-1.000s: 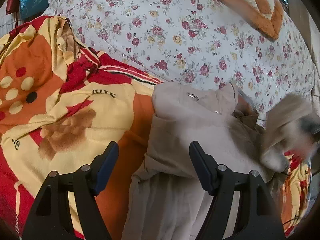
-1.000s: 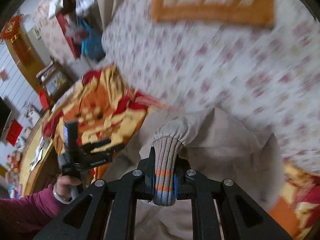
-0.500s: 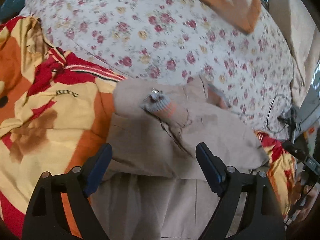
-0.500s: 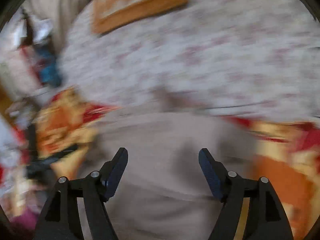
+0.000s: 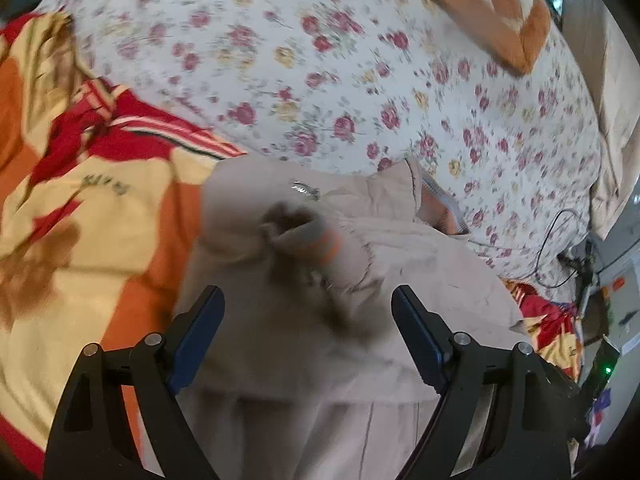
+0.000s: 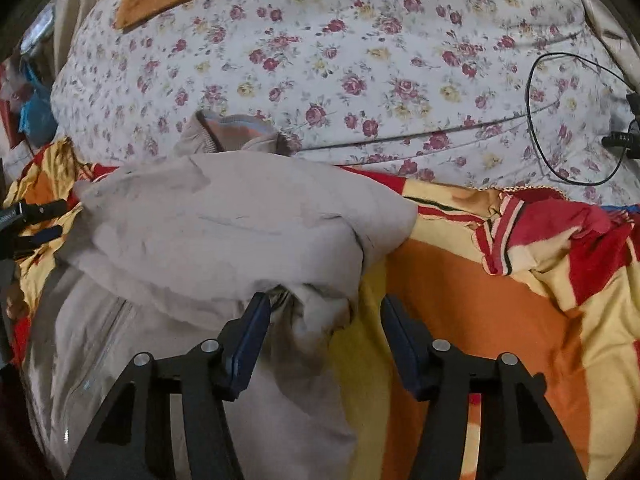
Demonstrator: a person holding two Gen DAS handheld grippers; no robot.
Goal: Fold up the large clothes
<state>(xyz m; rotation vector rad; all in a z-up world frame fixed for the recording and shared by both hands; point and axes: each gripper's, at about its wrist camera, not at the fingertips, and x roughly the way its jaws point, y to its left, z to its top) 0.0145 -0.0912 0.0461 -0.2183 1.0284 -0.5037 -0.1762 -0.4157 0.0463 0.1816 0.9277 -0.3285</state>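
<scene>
Left gripper jaws wide apart over the beige jacket, gripping nothing; right gripper jaws closing around a bunched fold at the jacket's right edge, pads not pressing yet. Jacket lies on the orange-red blanket, sleeve cuff folded across its chest. Collar reaches the floral quilt behind.

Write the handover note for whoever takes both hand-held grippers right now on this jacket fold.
Left hand-held gripper: open, empty, above the beige jacket.
Right hand-held gripper: jaws closing, a bunched fold at the jacket's edge between them, not gripped.
Jacket lies on the orange-and-yellow blanket, by the floral quilt.
Done: one sleeve folded across the front, its striped cuff on top.
Left: the remaining folds.
</scene>
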